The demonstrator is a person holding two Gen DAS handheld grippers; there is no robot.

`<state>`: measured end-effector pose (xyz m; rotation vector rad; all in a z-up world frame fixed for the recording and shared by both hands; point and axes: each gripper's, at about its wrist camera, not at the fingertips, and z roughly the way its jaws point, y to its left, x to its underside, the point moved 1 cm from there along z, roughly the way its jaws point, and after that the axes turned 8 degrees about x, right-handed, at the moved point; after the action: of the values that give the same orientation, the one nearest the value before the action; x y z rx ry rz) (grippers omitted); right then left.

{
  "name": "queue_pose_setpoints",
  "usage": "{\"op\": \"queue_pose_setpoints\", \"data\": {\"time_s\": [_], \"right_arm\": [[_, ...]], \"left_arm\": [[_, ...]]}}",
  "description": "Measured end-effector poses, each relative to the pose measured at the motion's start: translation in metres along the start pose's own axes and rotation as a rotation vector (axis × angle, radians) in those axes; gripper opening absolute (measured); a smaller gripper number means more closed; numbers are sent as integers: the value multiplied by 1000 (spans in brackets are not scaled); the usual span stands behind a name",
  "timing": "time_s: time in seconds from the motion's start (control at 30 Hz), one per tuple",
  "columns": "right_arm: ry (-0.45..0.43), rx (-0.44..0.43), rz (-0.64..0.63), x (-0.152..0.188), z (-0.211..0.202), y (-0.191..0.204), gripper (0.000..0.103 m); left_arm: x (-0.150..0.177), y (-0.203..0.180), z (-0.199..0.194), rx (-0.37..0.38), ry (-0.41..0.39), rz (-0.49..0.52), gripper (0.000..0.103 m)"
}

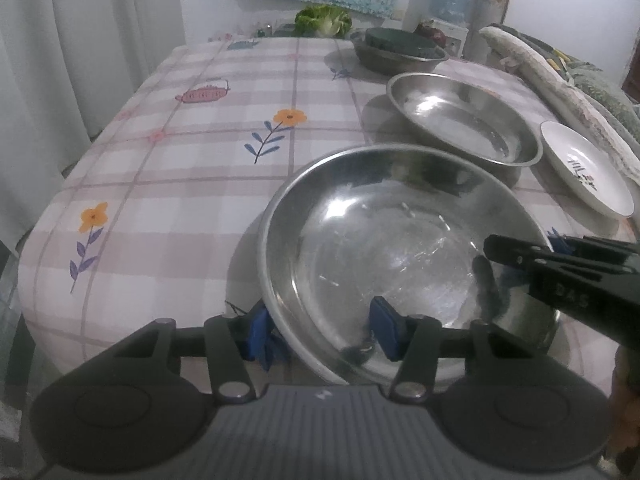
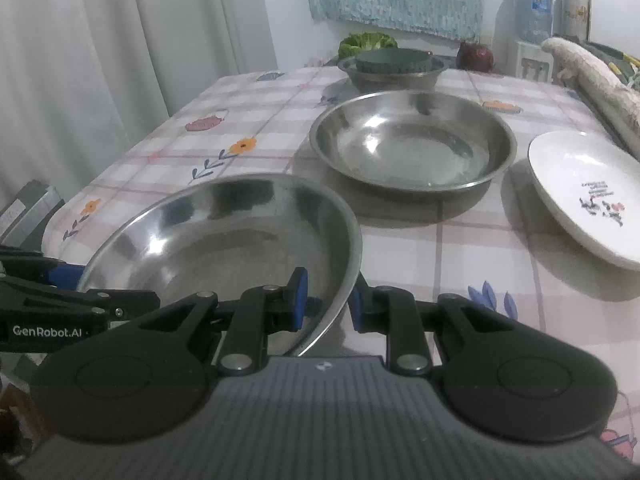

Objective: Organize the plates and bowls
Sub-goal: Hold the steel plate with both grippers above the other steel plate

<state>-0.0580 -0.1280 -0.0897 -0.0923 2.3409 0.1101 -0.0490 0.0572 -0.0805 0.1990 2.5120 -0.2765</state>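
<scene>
Between right claw's [image 2: 328, 300] blue pads: near steel bowl's [image 2: 224, 232] rim, pinched tight. Left claw [image 1: 320, 330] straddles rim, open.

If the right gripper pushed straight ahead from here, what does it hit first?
Probably the second steel bowl on the tablecloth. The right gripper is shut on the near steel bowl, whose far rim would likely get there first, though depth is unclear.
</scene>
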Motion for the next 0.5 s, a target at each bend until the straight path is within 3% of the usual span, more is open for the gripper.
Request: {"op": "queue_pose_setpoints", "data": {"time_s": [0.23,0.5], "right_arm": [[0,-14,27,0,7,-7,21],[-5,-10,40,-4,15,-12,19]], "left_arm": [[-6,13,7,3,-17,-21,53],[-13,16,14,-3,-45,14,40]]}}
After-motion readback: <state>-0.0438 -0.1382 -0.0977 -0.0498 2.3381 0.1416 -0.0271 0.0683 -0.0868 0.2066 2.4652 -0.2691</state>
